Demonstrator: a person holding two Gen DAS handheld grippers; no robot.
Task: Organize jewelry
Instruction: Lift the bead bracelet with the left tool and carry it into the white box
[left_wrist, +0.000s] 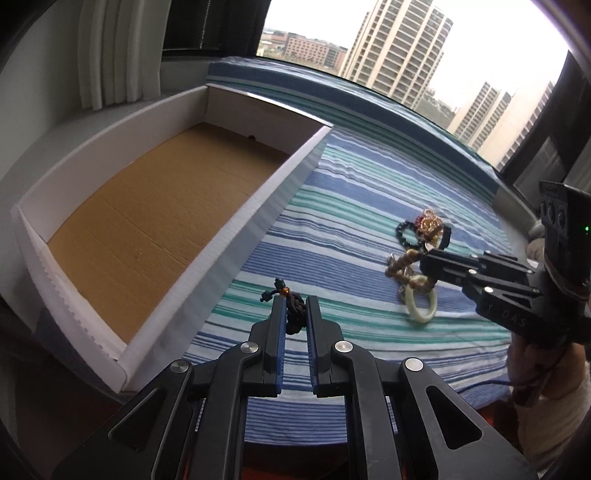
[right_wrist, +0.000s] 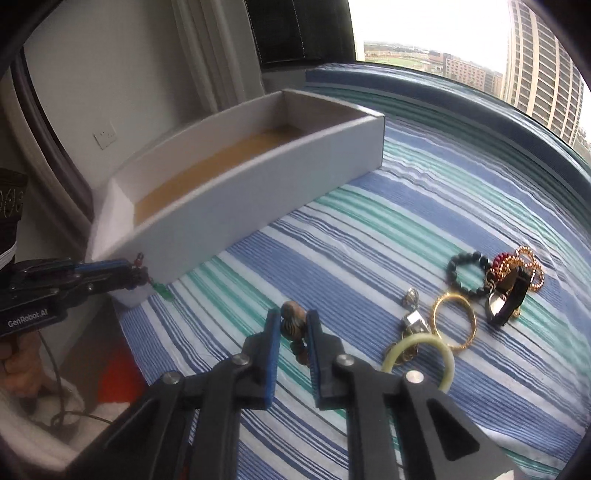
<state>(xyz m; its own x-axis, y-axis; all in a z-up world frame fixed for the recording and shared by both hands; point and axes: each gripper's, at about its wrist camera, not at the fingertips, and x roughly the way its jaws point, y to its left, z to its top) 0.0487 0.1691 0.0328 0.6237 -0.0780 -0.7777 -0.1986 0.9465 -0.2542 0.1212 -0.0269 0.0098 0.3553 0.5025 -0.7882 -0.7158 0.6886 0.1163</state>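
white box (left_wrist: 236, 236) — brown cardboard floor (left_wrist: 162, 218), nothing visible inside.

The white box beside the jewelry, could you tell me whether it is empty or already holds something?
Nearly empty: the white box shows a bare brown cardboard floor, apart from one tiny dark speck near its far wall that I cannot identify.

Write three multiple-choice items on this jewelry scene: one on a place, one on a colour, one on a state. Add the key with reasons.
1. Where is the white box relative to the jewelry pile?
A. Left of it
B. Right of it
C. Under it

2. What colour is the box floor?
A. Brown
B. Red
C. Black

3. What is the right gripper doing?
A. Standing open, nothing between the fingers
B. Shut on the wooden bead bracelet
C. Shut on the pale green bangle

Key: 1 A, in the right wrist view the box is left of the pile. 2 A, bare cardboard brown. 3 B, striped wooden beads sit pinched between the pads.
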